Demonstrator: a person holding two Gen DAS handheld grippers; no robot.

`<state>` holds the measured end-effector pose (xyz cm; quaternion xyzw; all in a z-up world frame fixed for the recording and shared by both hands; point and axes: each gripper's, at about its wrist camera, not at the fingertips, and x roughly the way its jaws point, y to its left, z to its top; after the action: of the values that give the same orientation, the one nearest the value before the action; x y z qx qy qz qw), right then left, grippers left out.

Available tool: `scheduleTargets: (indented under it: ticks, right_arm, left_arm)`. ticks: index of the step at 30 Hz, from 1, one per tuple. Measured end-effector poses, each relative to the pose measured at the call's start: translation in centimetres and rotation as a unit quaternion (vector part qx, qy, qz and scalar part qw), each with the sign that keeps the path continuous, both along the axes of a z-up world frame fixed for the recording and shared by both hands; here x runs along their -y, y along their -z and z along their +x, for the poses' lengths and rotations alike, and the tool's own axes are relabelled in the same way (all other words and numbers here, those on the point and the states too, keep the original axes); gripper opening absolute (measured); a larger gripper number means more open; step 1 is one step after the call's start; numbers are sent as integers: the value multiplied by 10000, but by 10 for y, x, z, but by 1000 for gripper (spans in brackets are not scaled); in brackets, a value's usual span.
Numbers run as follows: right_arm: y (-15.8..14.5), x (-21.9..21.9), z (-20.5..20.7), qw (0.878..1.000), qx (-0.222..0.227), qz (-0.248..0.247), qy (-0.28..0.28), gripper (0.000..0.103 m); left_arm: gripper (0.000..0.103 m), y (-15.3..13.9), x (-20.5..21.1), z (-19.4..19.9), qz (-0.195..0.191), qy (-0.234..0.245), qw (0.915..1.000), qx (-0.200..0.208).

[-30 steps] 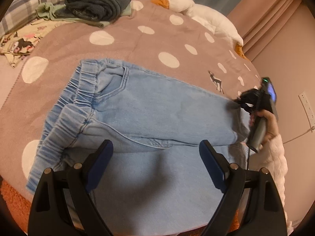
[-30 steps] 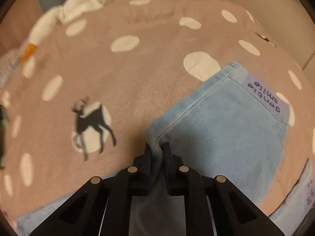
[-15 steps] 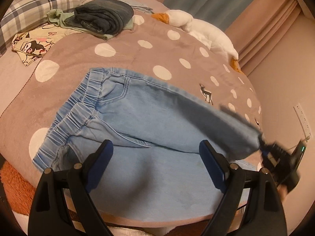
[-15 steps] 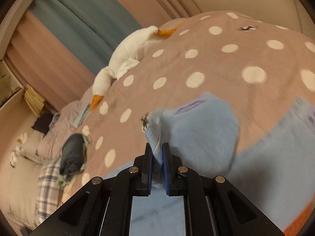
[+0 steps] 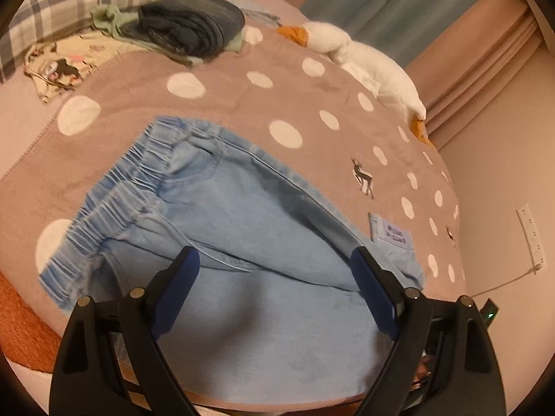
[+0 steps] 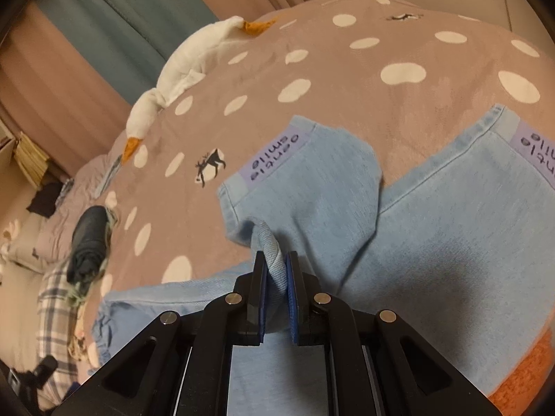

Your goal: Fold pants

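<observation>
Light blue denim pants (image 5: 242, 222) lie on a brown polka-dot blanket (image 5: 222, 111), elastic waistband at the left. My left gripper (image 5: 277, 277) is open and empty above the near leg. My right gripper (image 6: 275, 267) is shut on a fold of the pants' far leg hem (image 6: 269, 242) and holds it lifted over the near leg (image 6: 451, 228). Purple labels show on both leg ends, in the right wrist view (image 6: 274, 159) and in the left wrist view (image 5: 395, 234).
A stack of folded dark clothes (image 5: 194, 31) and a plaid pillow (image 5: 52, 7) lie at the back left. A white goose plush (image 5: 364, 62) lies along the far edge. An orange rug (image 5: 24, 329) borders the blanket's near edge. A wall (image 5: 503, 173) stands to the right.
My right gripper has carried the far leg hem up and over toward the near leg, folding the pants lengthwise. My left gripper has stayed open while pulling back slightly.
</observation>
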<state>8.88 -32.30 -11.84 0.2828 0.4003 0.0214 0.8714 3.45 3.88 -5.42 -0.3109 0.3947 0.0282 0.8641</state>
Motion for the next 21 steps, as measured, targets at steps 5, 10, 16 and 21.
scheduleTargets:
  ticks: [5,10,16,21]
  right_arm:
    - [6,7,-3,9997,-1,229,-54,11]
    - [6,4,-3,9999,1,158,-68,11]
    - [11,6,3,9996,-91,145,-215,11]
    - [20,17,5,9978,-116,583,-307,11]
  left_arm:
    - [89,-9,7,17,49,-17,10000,11]
    - [81,-9,14,43,51,206,9996,-163]
    - [81,0,12,73,-181,104,9990,-384]
    - [80,14,7,108,-134,-187,9976,-652]
